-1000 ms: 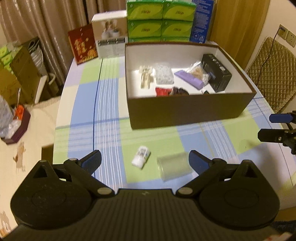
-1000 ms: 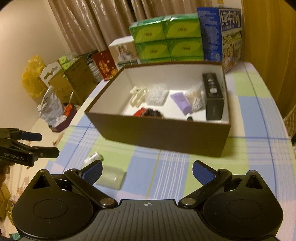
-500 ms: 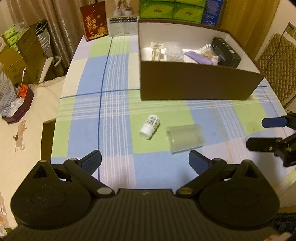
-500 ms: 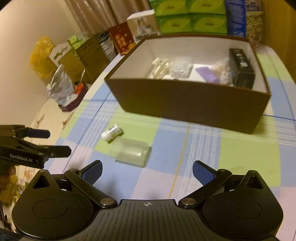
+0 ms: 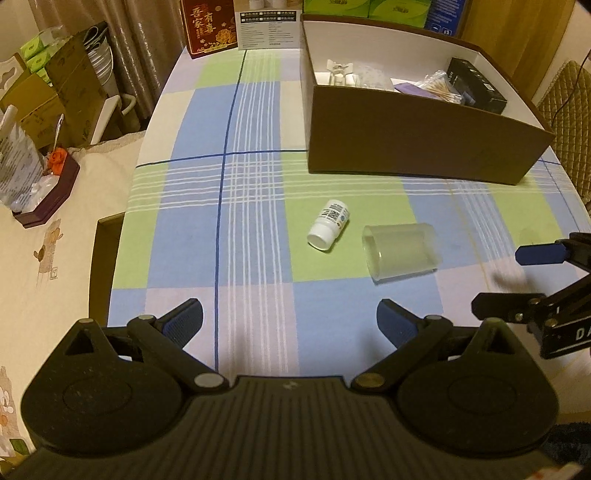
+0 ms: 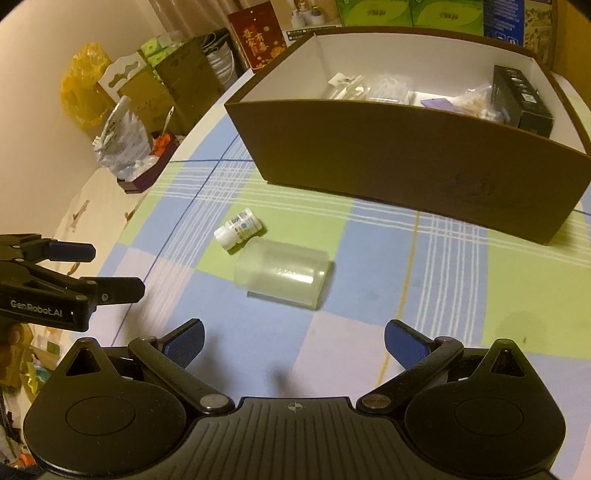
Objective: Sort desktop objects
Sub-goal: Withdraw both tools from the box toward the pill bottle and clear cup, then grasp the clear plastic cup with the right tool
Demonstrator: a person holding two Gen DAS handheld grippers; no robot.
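A small white pill bottle (image 5: 328, 225) (image 6: 238, 229) lies on its side on the checked tablecloth. Right beside it lies a clear plastic cup (image 5: 400, 252) (image 6: 283, 272), also tipped over. Behind them stands a brown box (image 5: 413, 144) (image 6: 406, 166) with a white inside, holding a black case, a purple item, a bag of cotton swabs and other small things. My left gripper (image 5: 290, 321) (image 6: 114, 269) hovers open short of both items, empty. My right gripper (image 6: 293, 341) (image 5: 517, 278) is open too, just in front of the cup, holding nothing.
Green tissue packs (image 6: 410, 11), a blue carton, a red box (image 5: 208, 27) and a white box line the table's far edge. Left of the table are cardboard boxes (image 5: 44, 92), a yellow bag (image 6: 83, 85) and a tray of clutter (image 5: 40, 177). A quilted chair (image 5: 569, 107) stands at right.
Both grippers have dropped lower and tilted down toward the bottle and cup, which now sit larger and nearer in view. Their fingers have stayed open. The objects have not moved.
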